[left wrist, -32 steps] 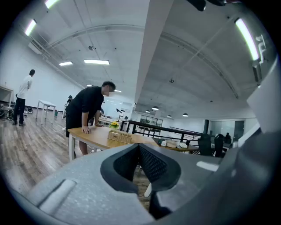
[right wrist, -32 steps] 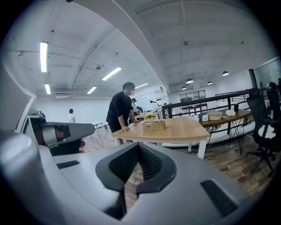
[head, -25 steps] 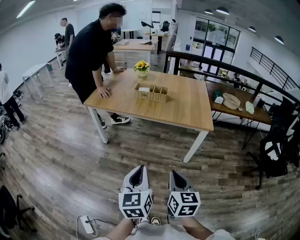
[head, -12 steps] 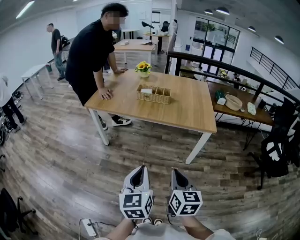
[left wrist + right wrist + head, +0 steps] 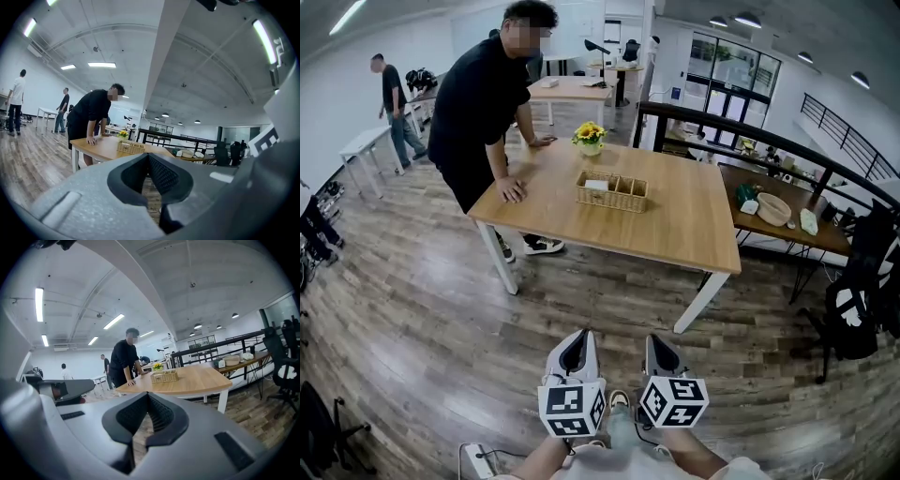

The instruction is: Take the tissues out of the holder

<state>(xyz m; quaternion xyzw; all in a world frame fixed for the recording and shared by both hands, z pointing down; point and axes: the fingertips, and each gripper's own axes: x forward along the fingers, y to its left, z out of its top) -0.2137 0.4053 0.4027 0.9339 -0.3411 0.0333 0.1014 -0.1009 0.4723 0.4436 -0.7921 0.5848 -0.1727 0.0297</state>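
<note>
A woven wicker holder (image 5: 611, 191) with several compartments stands near the middle of a wooden table (image 5: 675, 220). White tissues (image 5: 596, 185) show in its left compartment. The holder also shows far off in the left gripper view (image 5: 131, 148) and the right gripper view (image 5: 164, 376). My left gripper (image 5: 575, 351) and right gripper (image 5: 656, 352) are held low over the wood floor, well short of the table. Both are shut with nothing between the jaws.
A person in black (image 5: 483, 103) leans with both hands on the table's left side. A pot of yellow flowers (image 5: 589, 137) stands at the far edge. A side table (image 5: 787, 230) with a bowl sits to the right, by black chairs (image 5: 853, 309). A power strip (image 5: 474, 459) lies near my feet.
The table and holder have drifted slightly nearer and to the right in the head view. A person at the far left has walked on. Both grippers stay shut.
</note>
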